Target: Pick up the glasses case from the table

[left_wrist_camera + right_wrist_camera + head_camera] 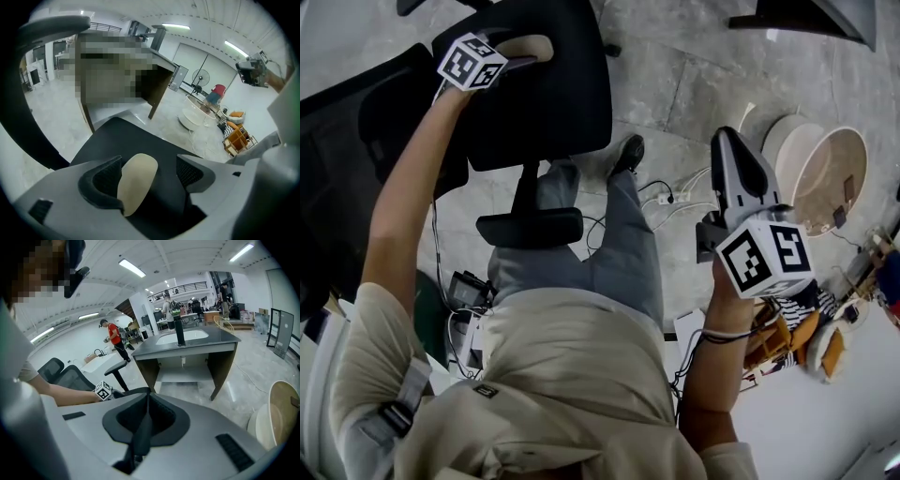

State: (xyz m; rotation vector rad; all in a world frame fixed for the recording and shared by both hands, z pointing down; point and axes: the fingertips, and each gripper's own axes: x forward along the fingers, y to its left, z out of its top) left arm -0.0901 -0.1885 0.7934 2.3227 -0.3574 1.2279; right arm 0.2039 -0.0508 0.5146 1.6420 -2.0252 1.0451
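Left gripper view: your left gripper is wide open around the tan glasses case, low middle, probably on a black chair seat. Not grabbed yet. Your right gripper is closed, empty.

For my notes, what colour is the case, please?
Cream; the case shows best in the left gripper view.

Office floor around a black chair
A black office chair stands on a grey stone floor, with white cables trailing near its base. A round white tub sits to the right, near an orange rack. Farther off stand a dark-topped desk and a person in red.
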